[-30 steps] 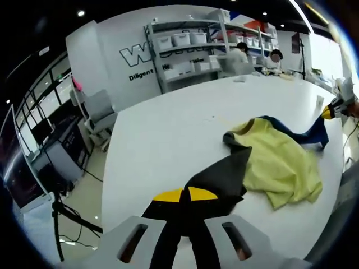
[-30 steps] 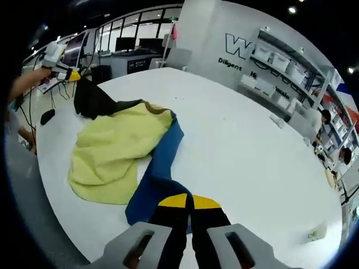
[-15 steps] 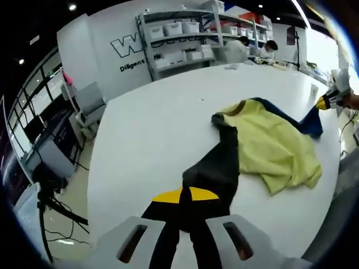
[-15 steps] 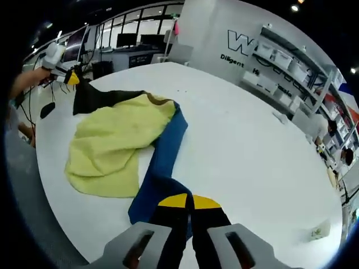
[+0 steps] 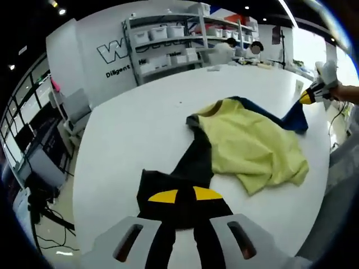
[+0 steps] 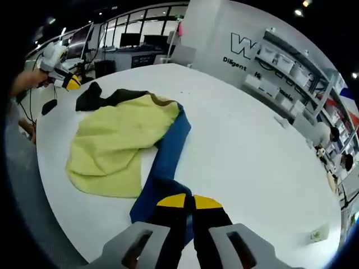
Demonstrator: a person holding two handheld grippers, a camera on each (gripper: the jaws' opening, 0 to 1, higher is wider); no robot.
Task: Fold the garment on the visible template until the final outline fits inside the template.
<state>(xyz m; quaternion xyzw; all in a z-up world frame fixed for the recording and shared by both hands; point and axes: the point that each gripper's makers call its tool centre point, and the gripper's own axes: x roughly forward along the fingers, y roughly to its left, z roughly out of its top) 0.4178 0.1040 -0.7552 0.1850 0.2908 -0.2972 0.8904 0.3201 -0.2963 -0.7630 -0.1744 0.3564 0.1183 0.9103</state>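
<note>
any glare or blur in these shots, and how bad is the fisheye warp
Left gripper view: window glare blows out the upper right behind the right gripper; the white table bulges. Right gripper view: even light, garment sharp, shelving bowed toward the rim.

White wall; storage shelves

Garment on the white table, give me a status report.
Left hand-held gripper shut on black sleeve. Right hand-held gripper shut on blue sleeve. Garment stretched between them, yellow body rumpled, unfolded. Table around it unobstructed.
</note>
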